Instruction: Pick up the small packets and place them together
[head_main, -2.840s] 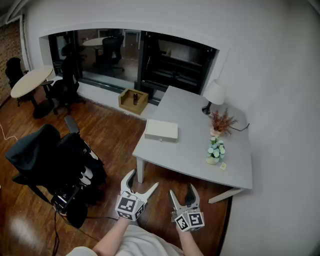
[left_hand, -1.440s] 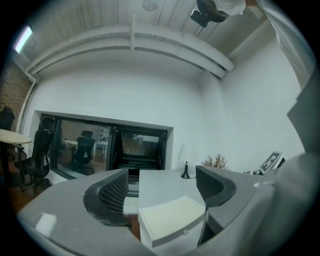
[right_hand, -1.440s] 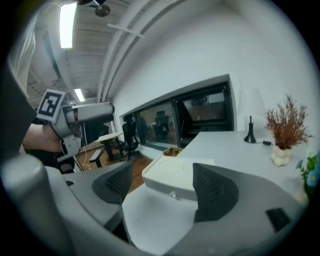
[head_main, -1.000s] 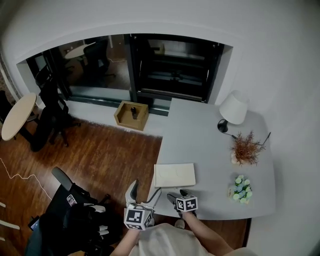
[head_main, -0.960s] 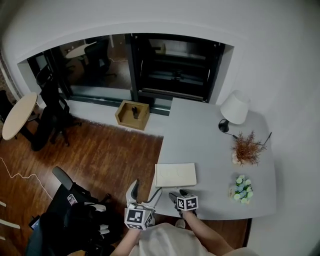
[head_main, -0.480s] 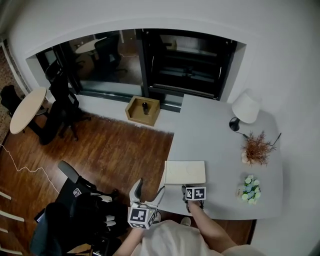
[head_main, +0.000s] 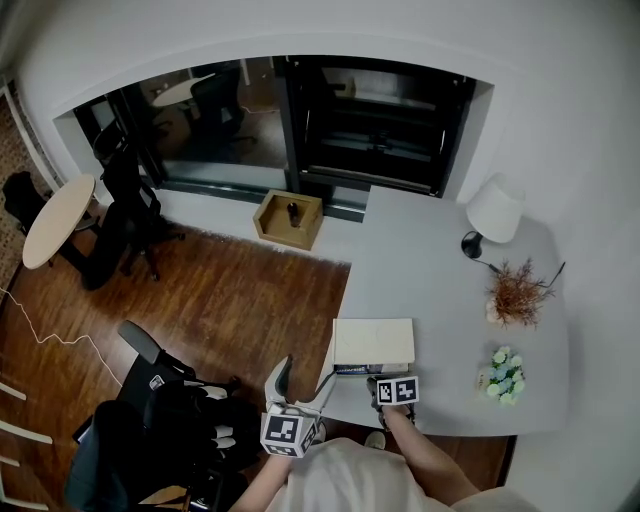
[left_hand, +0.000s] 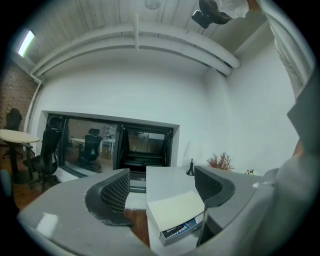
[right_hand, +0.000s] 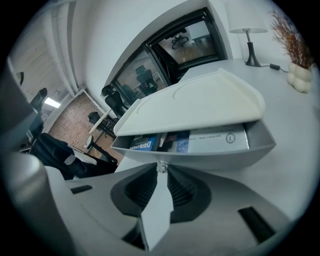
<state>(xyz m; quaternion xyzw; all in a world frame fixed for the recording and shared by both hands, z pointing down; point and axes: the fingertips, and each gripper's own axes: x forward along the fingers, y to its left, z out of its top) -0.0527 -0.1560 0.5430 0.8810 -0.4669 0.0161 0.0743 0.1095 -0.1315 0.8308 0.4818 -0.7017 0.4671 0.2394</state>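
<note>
A flat cream box (head_main: 373, 340) lies at the near edge of the grey table (head_main: 440, 280). Its grey drawer (right_hand: 200, 150) is slid partly out. Small packets lie inside it, a white one (right_hand: 212, 140) and a blue one (right_hand: 142, 142). My right gripper (right_hand: 161, 172) has just been closing and is shut on the drawer's small knob (right_hand: 161, 166). My left gripper (left_hand: 162, 187) hovers off the table's left corner, level, facing the box (left_hand: 177, 212). Its jaws have just been closing a little but stand open, with nothing between them.
On the table's right side stand a white lamp (head_main: 495, 208), a dried plant (head_main: 517, 293) and a small pot of flowers (head_main: 505, 373). A wooden box (head_main: 288, 218) sits on the floor by the window. A black office chair (head_main: 160, 420) is at my left.
The drawer has come out of the box's front toward me, with my right gripper now shut at its front. My left gripper has stayed put beside the table corner.
</note>
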